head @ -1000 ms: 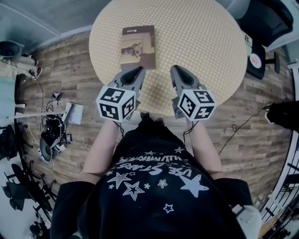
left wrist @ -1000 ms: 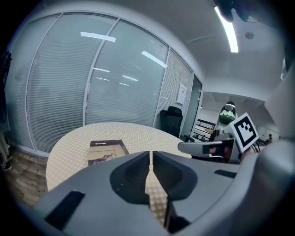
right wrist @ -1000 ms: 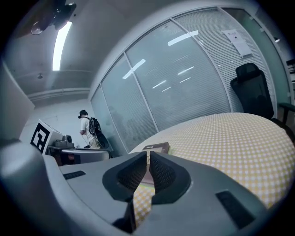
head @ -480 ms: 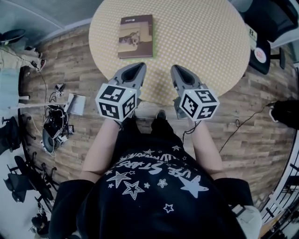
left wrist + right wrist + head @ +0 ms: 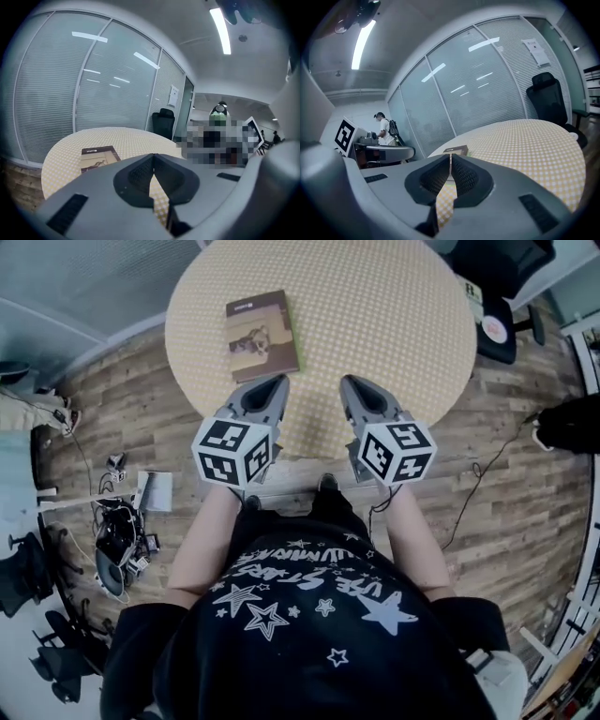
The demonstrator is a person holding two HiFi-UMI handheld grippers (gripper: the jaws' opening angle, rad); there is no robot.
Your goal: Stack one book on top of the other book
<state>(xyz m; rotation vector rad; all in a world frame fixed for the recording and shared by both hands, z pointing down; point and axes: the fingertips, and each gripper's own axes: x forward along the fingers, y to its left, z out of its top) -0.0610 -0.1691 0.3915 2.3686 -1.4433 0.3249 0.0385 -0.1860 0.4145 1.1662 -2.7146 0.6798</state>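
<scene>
A brown-covered book (image 5: 261, 336) lies flat on the left part of the round checked table (image 5: 394, 324), with a green edge showing along its right side, as if a second book lies under it. My left gripper (image 5: 278, 381) hovers just in front of the book's near edge, shut and empty. My right gripper (image 5: 347, 381) is beside it over the table's near part, also shut and empty. The left gripper view has the book (image 5: 98, 157) ahead to the left of the jaw tips (image 5: 153, 155). In the right gripper view the book (image 5: 457, 150) lies just beyond the tips (image 5: 450, 155).
Black office chairs (image 5: 497, 268) stand at the table's far right. Cables and gear (image 5: 117, 531) lie on the wooden floor at the left. Glass walls with blinds (image 5: 61, 84) run behind the table. A person (image 5: 384, 129) stands at a desk far off.
The head view has shifted, so the table and book now sit further left. Both grippers have drifted a little over the table's near edge, staying shut and empty.
</scene>
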